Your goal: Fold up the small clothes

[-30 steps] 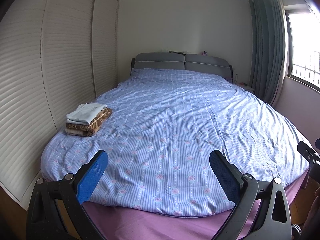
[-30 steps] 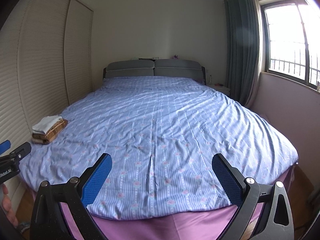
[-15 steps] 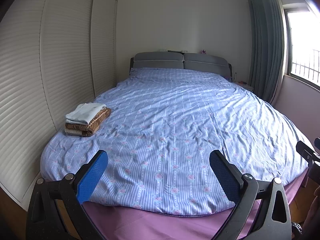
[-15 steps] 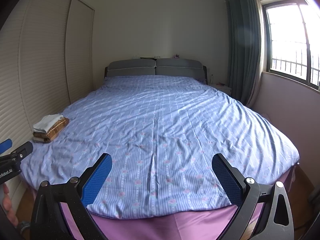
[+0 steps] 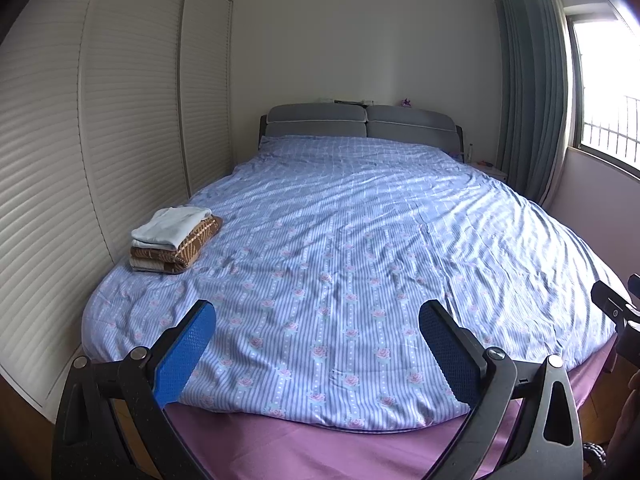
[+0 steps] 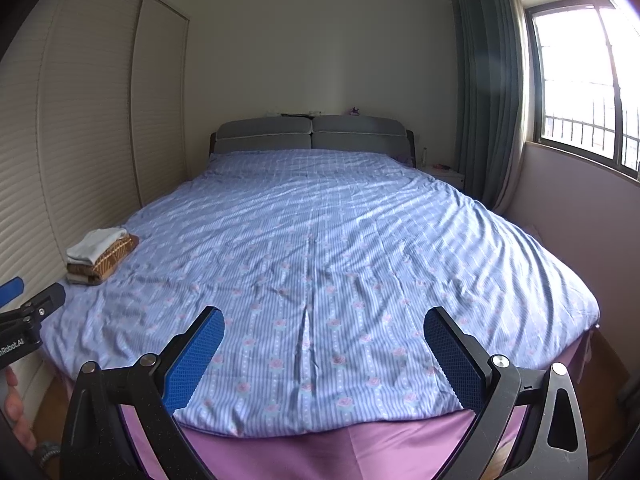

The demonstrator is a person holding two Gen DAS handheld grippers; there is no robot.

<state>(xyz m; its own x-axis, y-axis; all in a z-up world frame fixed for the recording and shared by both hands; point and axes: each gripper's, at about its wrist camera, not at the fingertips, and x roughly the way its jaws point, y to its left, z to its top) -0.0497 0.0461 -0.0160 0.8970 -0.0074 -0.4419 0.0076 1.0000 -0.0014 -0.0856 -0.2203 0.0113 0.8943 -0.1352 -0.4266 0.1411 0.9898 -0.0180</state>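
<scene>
A small stack of folded clothes [image 5: 174, 242], white on top of brown patterned pieces, rests near the left edge of the bed [image 5: 360, 260]; the right wrist view shows the stack [image 6: 100, 256] at far left. My left gripper [image 5: 318, 322] hovers open over the foot of the bed with nothing between its blue pads. My right gripper [image 6: 324, 330] is likewise open and empty above the foot edge. Each view catches the other gripper at its side edge. No loose garment lies on the blue floral duvet.
White louvred wardrobe doors [image 5: 60, 160] run close along the bed's left side. A grey headboard [image 5: 360, 122] stands at the far wall. Green curtains [image 6: 484, 92] and a window [image 6: 580, 80] are on the right. A purple sheet [image 6: 340, 452] hangs at the foot.
Both cameras have tilted down and pulled back slightly, so the bed sits a little lower in view. Both grippers stay open and empty.
</scene>
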